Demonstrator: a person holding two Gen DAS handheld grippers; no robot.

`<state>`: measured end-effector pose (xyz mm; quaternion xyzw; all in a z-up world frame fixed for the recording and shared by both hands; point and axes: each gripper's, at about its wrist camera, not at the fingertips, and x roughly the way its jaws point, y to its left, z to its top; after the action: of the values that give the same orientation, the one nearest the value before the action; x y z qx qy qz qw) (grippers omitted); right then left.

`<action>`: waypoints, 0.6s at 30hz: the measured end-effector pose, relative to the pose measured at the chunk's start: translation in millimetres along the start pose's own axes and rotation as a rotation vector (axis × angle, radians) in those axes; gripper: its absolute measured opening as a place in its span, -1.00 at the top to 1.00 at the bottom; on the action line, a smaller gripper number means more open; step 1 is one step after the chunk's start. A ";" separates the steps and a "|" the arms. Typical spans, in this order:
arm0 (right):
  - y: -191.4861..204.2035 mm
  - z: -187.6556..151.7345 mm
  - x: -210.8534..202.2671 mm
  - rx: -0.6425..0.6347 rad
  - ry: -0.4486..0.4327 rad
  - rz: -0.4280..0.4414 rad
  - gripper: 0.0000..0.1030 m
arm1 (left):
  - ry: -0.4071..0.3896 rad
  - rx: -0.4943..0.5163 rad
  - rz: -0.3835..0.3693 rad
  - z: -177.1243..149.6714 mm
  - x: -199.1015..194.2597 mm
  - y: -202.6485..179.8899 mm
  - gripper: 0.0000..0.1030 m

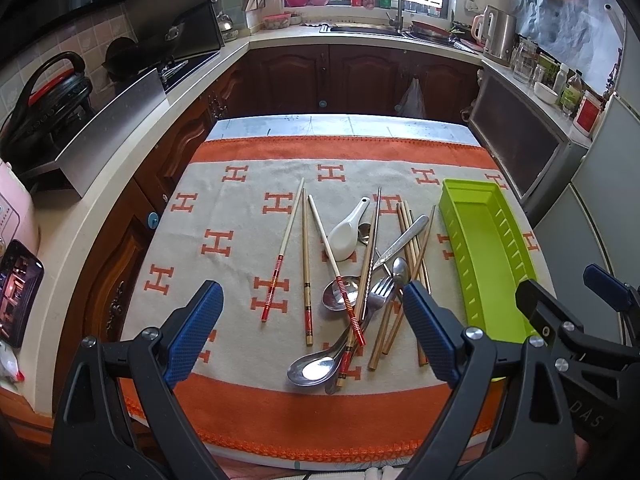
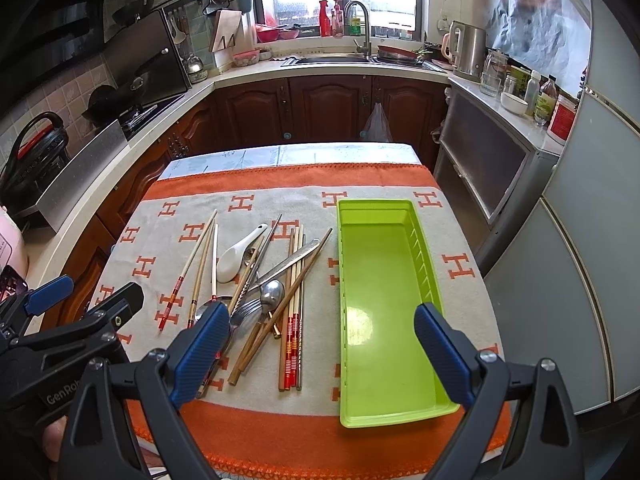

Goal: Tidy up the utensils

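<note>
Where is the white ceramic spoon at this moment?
The white ceramic spoon lies on the patterned cloth at the far side of the utensil pile, left of the green tray, between a red-tipped chopstick and a metal chopstick.

A table [image 1: 280, 124] carries an orange-bordered beige cloth [image 2: 256, 424] patterned with orange H shapes, which covers all but a pale strip along the far edge. On the cloth near the right edge lies a lime-green tray [image 2: 384, 280], its length running from the near edge toward the far edge. Left of it, around the middle of the tabletop, lie a white ceramic spoon [image 1: 346, 232], metal spoons [image 1: 316, 368], a fork [image 1: 378, 292] and scattered chopsticks [image 1: 306, 264], many crossing one another
</note>
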<state>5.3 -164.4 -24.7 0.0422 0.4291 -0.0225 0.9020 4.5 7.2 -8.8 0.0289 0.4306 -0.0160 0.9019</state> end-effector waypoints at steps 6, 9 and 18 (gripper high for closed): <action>1.3 2.3 3.8 -0.011 0.005 0.005 -0.84 | 0.009 0.000 0.006 0.6 5.8 0.6 -0.75; 3.2 3.6 7.5 -0.022 0.012 0.012 -0.82 | 0.010 -0.002 0.004 1.6 8.6 2.5 -0.75; 6.2 14.3 23.1 -0.023 0.040 0.047 -0.72 | 0.039 -0.036 0.020 12.8 26.4 23.8 -0.76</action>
<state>31.4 -159.7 -33.3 0.0421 0.4463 0.0044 0.8939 32.4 29.9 -20.4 0.0174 0.4479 0.0013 0.8939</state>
